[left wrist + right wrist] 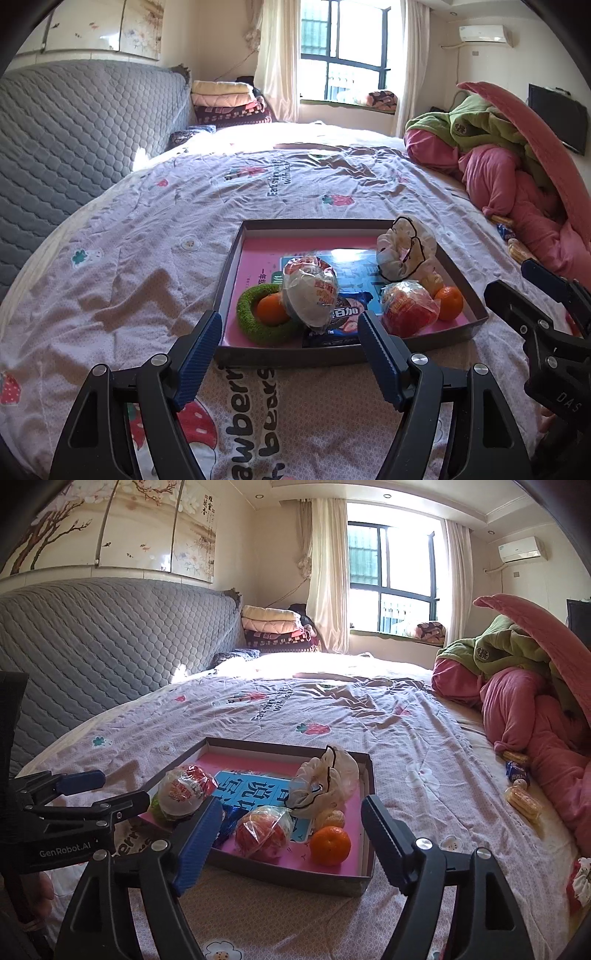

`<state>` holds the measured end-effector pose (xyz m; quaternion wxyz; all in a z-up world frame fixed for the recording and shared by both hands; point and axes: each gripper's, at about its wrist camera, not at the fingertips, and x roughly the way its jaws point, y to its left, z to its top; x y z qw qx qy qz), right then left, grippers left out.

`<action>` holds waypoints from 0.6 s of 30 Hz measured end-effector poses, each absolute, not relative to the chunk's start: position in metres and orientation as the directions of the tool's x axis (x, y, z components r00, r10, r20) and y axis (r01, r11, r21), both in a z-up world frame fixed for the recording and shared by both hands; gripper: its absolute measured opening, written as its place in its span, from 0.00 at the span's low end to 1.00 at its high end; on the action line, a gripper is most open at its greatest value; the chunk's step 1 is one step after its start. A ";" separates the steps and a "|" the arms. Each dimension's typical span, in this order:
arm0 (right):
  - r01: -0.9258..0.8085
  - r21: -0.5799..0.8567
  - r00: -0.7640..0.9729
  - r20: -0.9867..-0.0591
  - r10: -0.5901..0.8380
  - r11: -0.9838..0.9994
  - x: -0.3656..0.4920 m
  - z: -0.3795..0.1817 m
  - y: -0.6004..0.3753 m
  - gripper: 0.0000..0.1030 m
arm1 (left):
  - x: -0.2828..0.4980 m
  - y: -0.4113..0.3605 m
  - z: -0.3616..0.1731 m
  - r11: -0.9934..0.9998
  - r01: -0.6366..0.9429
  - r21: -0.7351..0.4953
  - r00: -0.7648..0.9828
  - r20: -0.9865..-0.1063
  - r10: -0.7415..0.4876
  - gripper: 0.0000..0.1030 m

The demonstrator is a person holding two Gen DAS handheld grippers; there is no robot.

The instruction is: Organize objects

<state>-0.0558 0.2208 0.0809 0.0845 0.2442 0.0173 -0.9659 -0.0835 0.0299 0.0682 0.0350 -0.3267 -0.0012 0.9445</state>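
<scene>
A shallow grey box tray (288, 356) with a pink lining lies on the bed. It holds a green ring (255, 325) with an orange (272, 309) in it, a white-and-red wrapped snack (312, 291), a blue cookie packet (340, 325), a red wrapped snack (408, 308), another orange (448, 302) and a crumpled plastic bag (406, 251). My left gripper (290, 321) hovers open over the tray's near wall, empty. My right gripper (293, 805) is open and empty above the tray (288, 877), near the red snack (264, 832) and orange (330, 844). Each gripper shows in the other's view: right gripper (513, 278), left gripper (118, 788).
Loose wrapped biscuits (524, 801) and a blue packet (517, 770) lie on the sheet to the right, beside a heap of pink and green quilts (535, 709). A grey quilted headboard (92, 646) runs along the left. The flowered sheet stretches beyond the tray.
</scene>
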 end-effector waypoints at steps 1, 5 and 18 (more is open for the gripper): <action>0.168 0.010 -0.867 -0.475 -0.153 -0.986 -0.054 0.081 0.222 0.75 | -0.081 0.030 0.069 -0.998 -0.062 -0.022 -0.787 -0.614 0.063 0.75; 0.165 0.011 -0.865 -0.478 -0.150 -0.986 -0.047 0.082 0.219 0.76 | -0.072 0.029 0.072 -0.998 -0.063 -0.014 -0.793 -0.606 0.058 0.75; 0.159 -0.001 -0.873 -0.467 -0.140 -0.987 -0.028 0.085 0.211 0.83 | -0.053 0.027 0.074 -0.998 -0.060 -0.031 -0.778 -0.625 0.066 0.75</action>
